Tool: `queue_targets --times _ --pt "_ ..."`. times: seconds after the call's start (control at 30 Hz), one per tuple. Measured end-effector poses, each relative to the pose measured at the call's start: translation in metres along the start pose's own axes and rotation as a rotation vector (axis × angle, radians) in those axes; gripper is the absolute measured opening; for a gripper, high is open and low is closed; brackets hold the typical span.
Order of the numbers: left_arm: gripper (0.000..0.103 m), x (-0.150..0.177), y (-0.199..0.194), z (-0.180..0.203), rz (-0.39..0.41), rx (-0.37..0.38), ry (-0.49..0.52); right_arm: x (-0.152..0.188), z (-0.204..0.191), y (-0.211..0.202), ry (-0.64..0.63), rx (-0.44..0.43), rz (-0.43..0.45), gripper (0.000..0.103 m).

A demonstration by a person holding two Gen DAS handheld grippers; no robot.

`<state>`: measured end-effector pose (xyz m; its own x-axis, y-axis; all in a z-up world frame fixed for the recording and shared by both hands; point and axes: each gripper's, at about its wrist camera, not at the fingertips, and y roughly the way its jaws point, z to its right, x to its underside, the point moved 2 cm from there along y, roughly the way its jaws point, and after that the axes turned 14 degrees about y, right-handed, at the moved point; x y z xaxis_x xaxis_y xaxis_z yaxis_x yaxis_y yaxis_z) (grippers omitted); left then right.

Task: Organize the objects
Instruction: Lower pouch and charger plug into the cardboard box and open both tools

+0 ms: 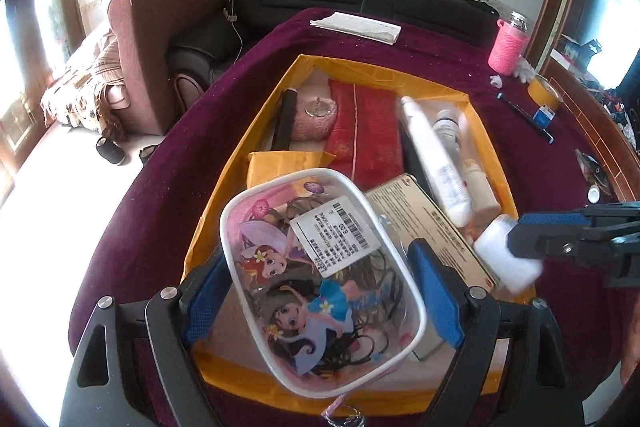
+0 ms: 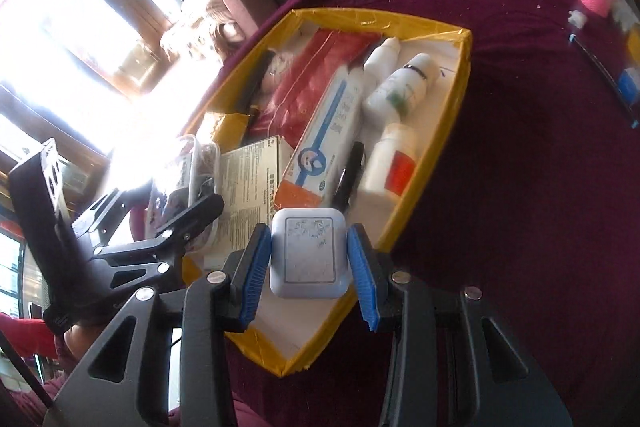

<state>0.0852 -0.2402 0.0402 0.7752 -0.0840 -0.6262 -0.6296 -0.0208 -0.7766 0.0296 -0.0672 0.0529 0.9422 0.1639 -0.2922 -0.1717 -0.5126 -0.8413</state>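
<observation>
Nearest, left gripper with jaws spread wide yet pinching a clear lidded box printed with cartoon fairies and a barcode label, held tilted over the near end of the yellow tray. Beside it, right gripper with jaws set narrow, clamped on a small white square case, likewise above the tray's near edge. Just beyond, inside the tray: a tan printed carton, a blue-and-white medicine box leaning on it, a black pen, a white bottle with a red label. Further in, two more white bottles, a red pouch, a pink round item. Underneath, maroon cloth over the table. Far off on the table, folded paper, a pink-sleeved jar, a tape roll.
</observation>
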Motion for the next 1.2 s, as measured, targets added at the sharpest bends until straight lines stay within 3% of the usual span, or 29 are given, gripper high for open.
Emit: queue_targets --times 0.1,0.2,0.4,0.6,0.73,0.83,1.03,1.2 --pt "0.082 -0.001 0.006 -0.004 -0.004 -0.033 -0.001 -0.010 -0.004 0.016 0.002 0.056 -0.004 0.038" --pt "0.082 -0.001 0.012 -0.011 0.001 0.004 -0.038 -0.019 -0.003 0.027 0.011 0.098 -0.001 0.037" --pt "0.083 -0.003 0.013 -0.014 0.033 -0.026 -0.040 -0.020 -0.006 0.045 0.000 0.159 -0.002 0.037" --pt "0.083 0.001 0.000 -0.014 0.075 -0.067 -0.030 -0.002 -0.027 0.026 -0.127 0.228 0.111 0.037" --pt "0.085 -0.001 -0.026 -0.013 0.168 -0.186 -0.023 0.010 -0.042 0.000 -0.203 0.274 0.228 0.046" --pt "0.094 -0.004 -0.051 -0.014 0.261 -0.260 -0.049 0.013 -0.047 -0.014 -0.222 0.285 0.303 0.056" --pt "0.102 -0.012 -0.097 -0.016 0.408 -0.315 -0.117 0.015 -0.038 -0.031 -0.197 0.307 0.382 0.060" --pt "0.102 -0.019 -0.129 -0.014 0.490 -0.293 -0.135 0.017 -0.017 -0.043 -0.145 0.296 0.400 0.060"
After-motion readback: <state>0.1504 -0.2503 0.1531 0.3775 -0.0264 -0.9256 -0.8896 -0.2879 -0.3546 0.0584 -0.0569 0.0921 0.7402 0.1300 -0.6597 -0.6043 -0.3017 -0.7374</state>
